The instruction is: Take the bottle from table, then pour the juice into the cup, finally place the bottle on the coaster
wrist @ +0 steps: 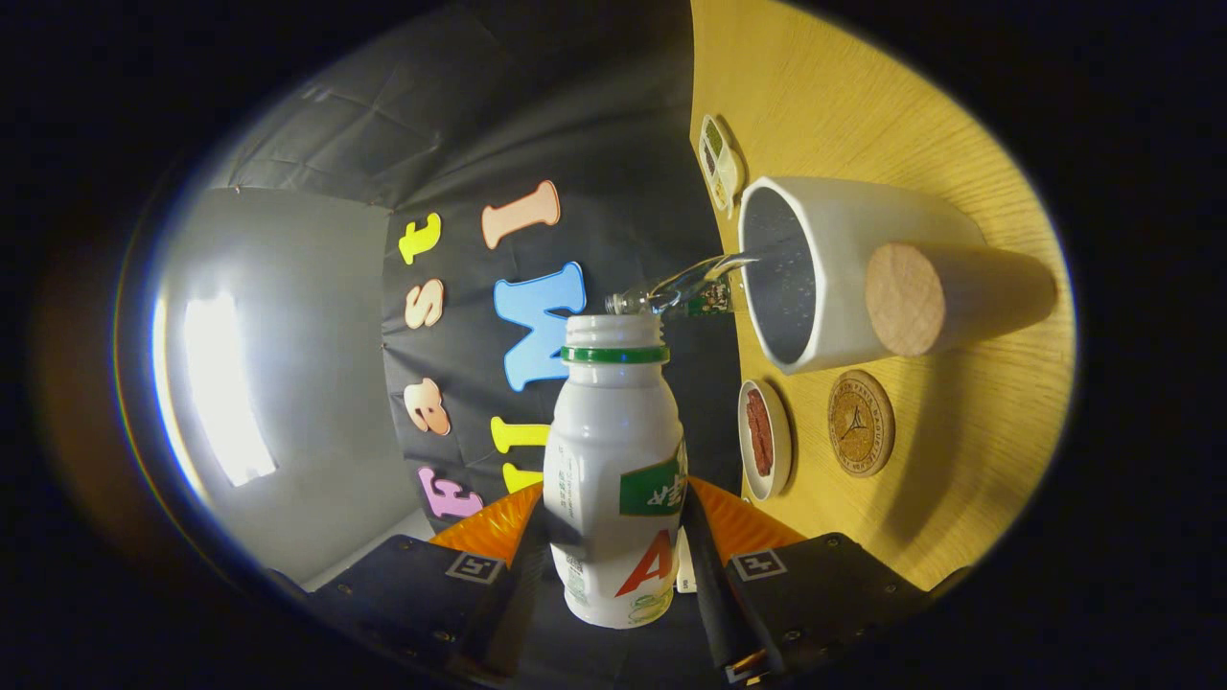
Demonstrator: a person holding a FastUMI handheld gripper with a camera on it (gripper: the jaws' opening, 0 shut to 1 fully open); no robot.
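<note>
My gripper [613, 522] is shut on a white plastic bottle [613, 460] with a green neck ring and a green and red label; both fingers press on its sides. The view is rolled sideways, with the bottle tipped toward the cup. A clear stream of liquid [685, 283] runs from the bottle's open mouth into the white cup [844, 249], whose inside looks dark. The cup has a round wooden handle [906, 299]. A round cork coaster [861, 424] lies on the table just beside the cup, beyond my fingers.
The yellow wooden table [863, 96] carries a small white dish with something red in it [764, 439] next to the coaster, and a small white tray with green bits [719, 163] past the cup. The booth's black cloth wall hangs behind the bottle.
</note>
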